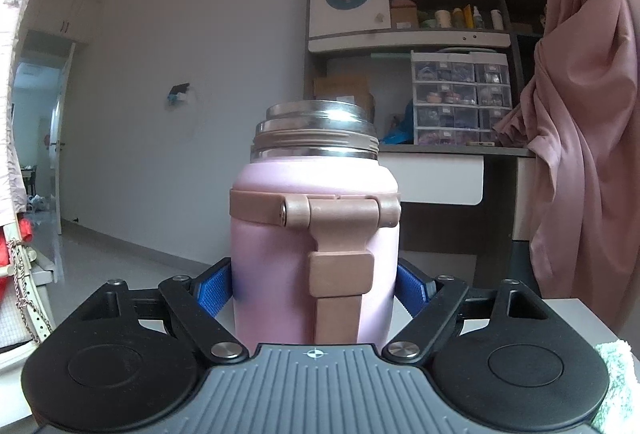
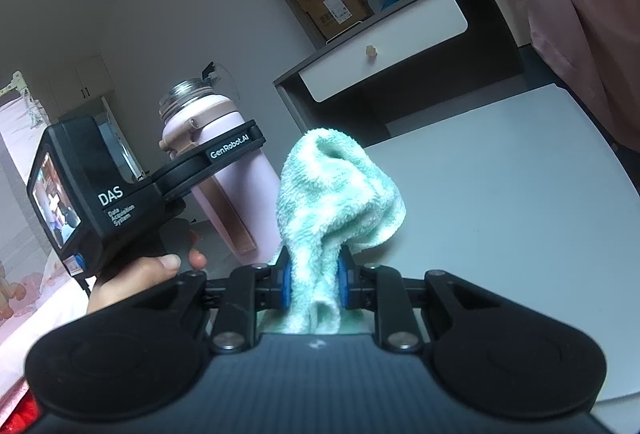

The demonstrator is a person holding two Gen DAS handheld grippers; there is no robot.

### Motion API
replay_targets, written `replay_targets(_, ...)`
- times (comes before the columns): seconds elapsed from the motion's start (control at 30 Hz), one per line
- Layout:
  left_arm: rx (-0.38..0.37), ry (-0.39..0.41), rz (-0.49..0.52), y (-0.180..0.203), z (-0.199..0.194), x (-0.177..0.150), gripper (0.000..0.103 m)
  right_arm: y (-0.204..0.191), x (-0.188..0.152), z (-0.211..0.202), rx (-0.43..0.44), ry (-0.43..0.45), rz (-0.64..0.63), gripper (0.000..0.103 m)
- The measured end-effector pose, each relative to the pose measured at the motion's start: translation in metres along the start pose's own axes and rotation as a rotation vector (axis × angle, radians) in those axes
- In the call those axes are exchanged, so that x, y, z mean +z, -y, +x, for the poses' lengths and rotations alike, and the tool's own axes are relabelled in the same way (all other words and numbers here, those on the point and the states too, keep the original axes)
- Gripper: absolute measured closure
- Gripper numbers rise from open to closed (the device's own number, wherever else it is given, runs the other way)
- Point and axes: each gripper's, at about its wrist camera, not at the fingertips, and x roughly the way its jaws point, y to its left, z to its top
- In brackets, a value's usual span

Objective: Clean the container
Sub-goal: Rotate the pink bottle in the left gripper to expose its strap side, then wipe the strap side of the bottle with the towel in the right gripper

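- The pink bottle [image 1: 316, 254] stands upright at the edge of the white table [image 2: 500, 194], lid off, steel threaded neck bare, its brown strap facing our left camera.
- Our left gripper [image 1: 314, 288] clamps the bottle's body, blue pads against both sides.
- Our right gripper [image 2: 314, 284] pinches a mint-green cloth [image 2: 336, 190], bunched upward, just beside the bottle.
- A hand [image 2: 140, 282] holds the left gripper's handle.
- Behind stand a desk [image 1: 440, 170] and pink curtain [image 1: 584, 94].
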Motion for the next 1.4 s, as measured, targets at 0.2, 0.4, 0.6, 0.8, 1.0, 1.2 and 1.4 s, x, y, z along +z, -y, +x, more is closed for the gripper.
replay_targets(0.2,-0.032,0.0,0.008,-0.002,0.001,-0.002,0.02,0.003,0.002,0.0,0.003,-0.003,-0.003,0.081)
replay_targets(0.4,-0.159,-0.009,0.013,-0.017,0.009,-0.004,0.02,0.003,0.003,-0.002,0.003,0.006,-0.002,0.081)
replay_targets(0.6,-0.262,-0.031,0.017,-0.029,0.023,-0.008,0.02,-0.001,0.001,-0.002,0.006,0.007,-0.006,0.081)
replay_targets(0.8,-0.335,-0.025,0.016,-0.036,0.034,-0.018,0.021,-0.005,-0.002,-0.001,0.006,0.0,-0.014,0.081)
replay_targets(1.0,-0.464,-0.016,0.022,-0.049,0.047,-0.027,0.021,-0.007,-0.003,0.0,0.0,0.0,-0.01,0.081)
replay_targets(1.2,-0.626,-0.029,0.038,-0.066,0.067,-0.034,0.021,-0.008,-0.003,0.002,-0.006,-0.002,-0.011,0.081)
replay_targets(1.4,-0.803,-0.044,0.048,-0.078,0.093,-0.042,0.021,-0.012,-0.005,0.008,-0.011,-0.013,-0.013,0.081)
